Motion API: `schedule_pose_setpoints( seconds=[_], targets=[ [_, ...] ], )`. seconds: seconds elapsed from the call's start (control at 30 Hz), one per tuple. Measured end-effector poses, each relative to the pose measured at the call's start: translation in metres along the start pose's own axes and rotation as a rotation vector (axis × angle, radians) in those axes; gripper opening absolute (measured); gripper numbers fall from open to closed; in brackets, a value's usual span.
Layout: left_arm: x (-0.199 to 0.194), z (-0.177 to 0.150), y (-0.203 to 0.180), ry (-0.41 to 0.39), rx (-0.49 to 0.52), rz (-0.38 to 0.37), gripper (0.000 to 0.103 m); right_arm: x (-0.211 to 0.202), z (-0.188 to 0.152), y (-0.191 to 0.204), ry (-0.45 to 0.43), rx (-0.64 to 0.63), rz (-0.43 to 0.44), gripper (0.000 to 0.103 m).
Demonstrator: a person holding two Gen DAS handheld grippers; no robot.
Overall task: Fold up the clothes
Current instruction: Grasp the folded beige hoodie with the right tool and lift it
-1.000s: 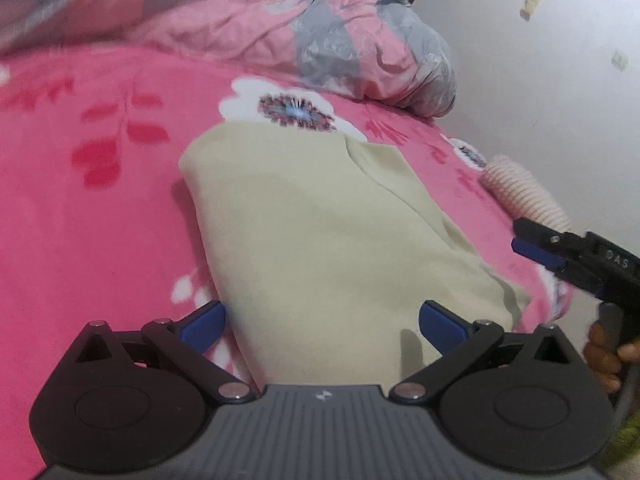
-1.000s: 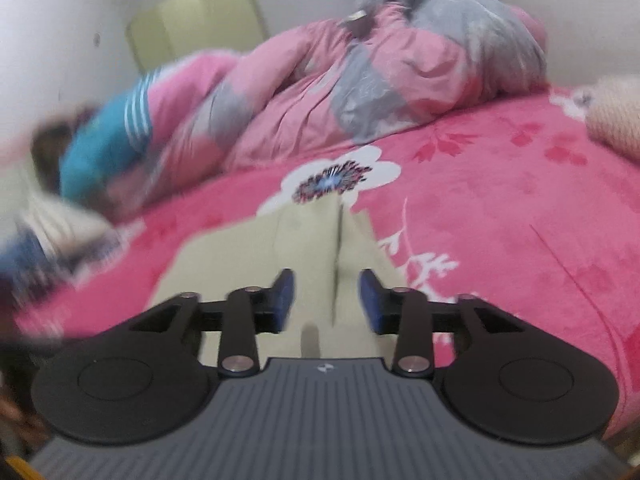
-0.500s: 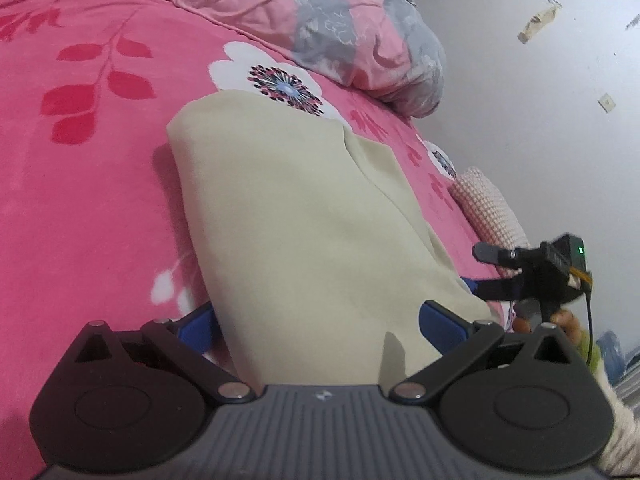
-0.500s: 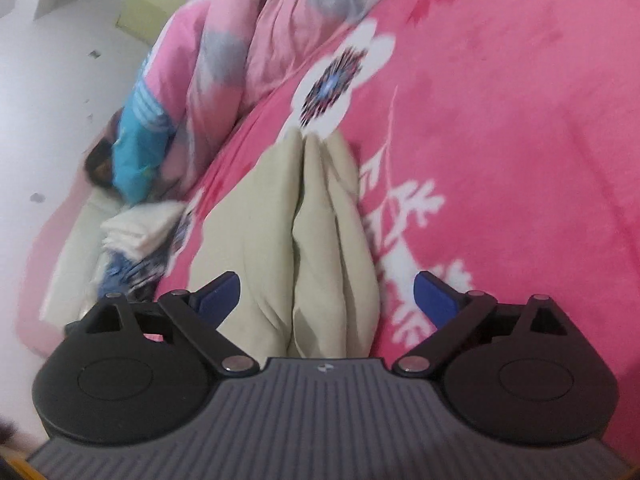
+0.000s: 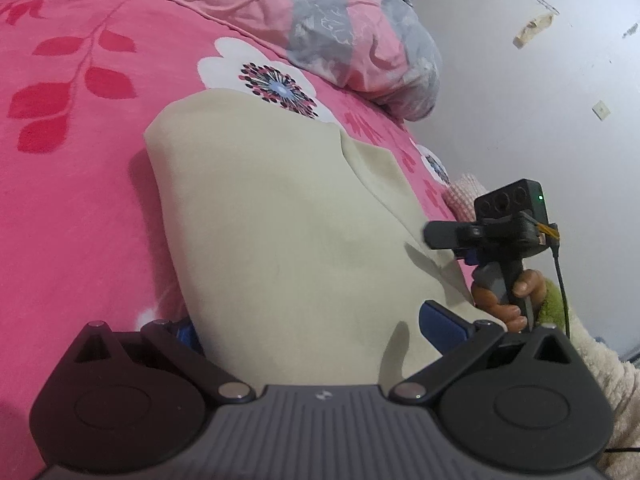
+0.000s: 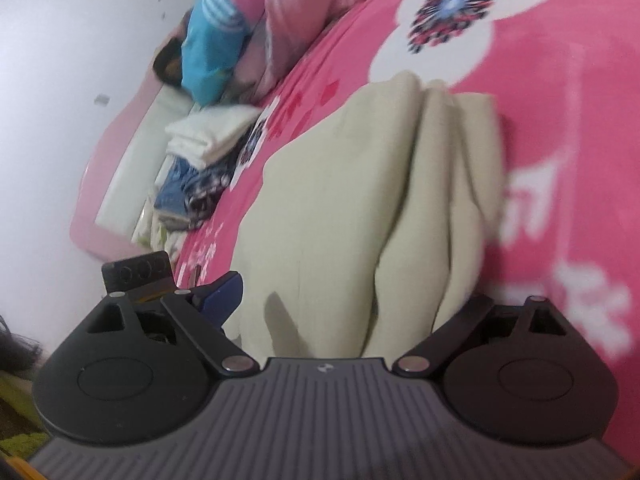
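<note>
The beige garment lies flat on the pink flowered bed, already doubled into a long, narrow stack, and its long axis runs away from the person toward the crumpled quilt at the far end. What matters here is that both tools sit at the near short end of that stack. The left gripper has its jaws spread wide and straddles nearly the whole width of the near hem, cloth lying between the blue pads without being pinched. The right gripper comes in at the right-hand edge, where the stacked folds show as ridges; its jaws are wide and just beginning to close, with those folded layers between them, though one pad is hidden behind the cloth, so I cannot tell if it touches. Seen from the left camera, it hovers at the garment's near right edge, gripped by a hand. I would judge that the coming fold carries the near end forward along the length, so each side needs a hold on its own near corner. A pile of folded clothes waits well apart at the bed's edge.
</note>
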State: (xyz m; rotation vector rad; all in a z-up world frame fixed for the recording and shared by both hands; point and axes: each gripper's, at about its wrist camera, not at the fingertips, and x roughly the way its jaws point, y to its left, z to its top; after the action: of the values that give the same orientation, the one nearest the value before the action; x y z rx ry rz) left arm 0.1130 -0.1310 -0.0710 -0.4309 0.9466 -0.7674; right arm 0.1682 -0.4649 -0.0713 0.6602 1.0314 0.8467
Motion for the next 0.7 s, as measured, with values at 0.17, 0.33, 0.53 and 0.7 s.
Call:
schedule_pose_setpoints(
  seconds=[0.17,0.33,0.53,0.7],
  targets=[
    [-0.003,0.005,-0.006,0.007,-0.029,0.006,0.103,0.005,0.007,0.013,0.0,-0.014,-0.064,0.053],
    [-0.01,0.009,-0.021,-0.002,-0.018,-0.008,0.103,0.0,0.0,0.036,-0.043,-0.053,-0.133,0.046],
    [-0.016,0.021,-0.067,-0.012,0.054,-0.079,0.103,-0.033,-0.012,0.06,-0.107,-0.116,-0.188,0.042],
    [0.015,0.035,-0.13,0.04,0.141,-0.188,0.103,-0.099,-0.021,0.078,-0.183,-0.171,-0.288,0.041]
  ],
)
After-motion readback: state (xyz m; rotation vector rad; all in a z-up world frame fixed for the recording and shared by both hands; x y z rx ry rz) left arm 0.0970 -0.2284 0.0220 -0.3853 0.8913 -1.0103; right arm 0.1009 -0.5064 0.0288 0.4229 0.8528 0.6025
